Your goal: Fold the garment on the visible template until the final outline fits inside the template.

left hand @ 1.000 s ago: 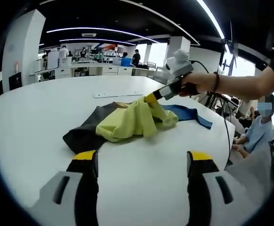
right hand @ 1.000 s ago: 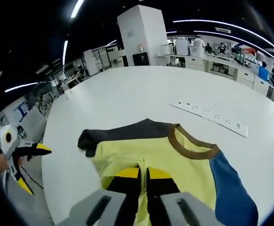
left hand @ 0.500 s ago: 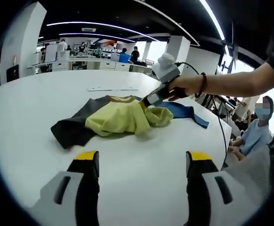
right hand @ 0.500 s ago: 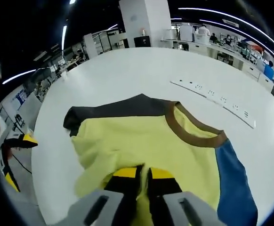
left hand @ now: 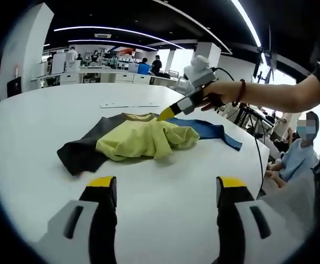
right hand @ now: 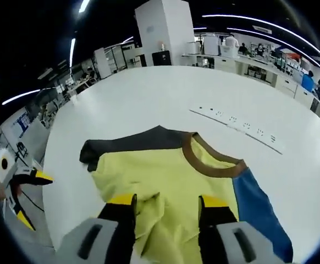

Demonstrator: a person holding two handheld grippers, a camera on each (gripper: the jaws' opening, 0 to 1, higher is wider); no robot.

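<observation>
1. Left gripper (left hand: 164,184), near edge of the left gripper view: jaws spread wide, nothing between them, hovering over bare white table (left hand: 33,126) well short of the cloth. In the right gripper view it's out at the far left, off the table edge (right hand: 28,179)
2. Garment (left hand: 143,137) = yellow tee w/ dark grey sleeve to the left, blue sleeve to the right, brown collar on the far side. Lies mid-table, body rumpled into a heap, not flat
3. Right gripper (right hand: 163,201): jaws now apart w/ yellow cloth lying loose below them. 0.5 s ago they were pressed together on a fold of that cloth, so it has just let go. In the left gripper view it sits just above the collar area (left hand: 165,114), lifted clear of the fabric, where it was down in the cloth before
4. Heap looks lower and more settled than 1 s ago, when a peak of yellow was held up
5. Far right of garment: white power strip (right hand: 237,124) on the table, well apart
6. Meaning, as I judge it: one fold or drag placed and released, but outline is ragged, sleeves stick out both sides, and I can't make out any template. Task not near done; needs regrasp and more folds
</observation>
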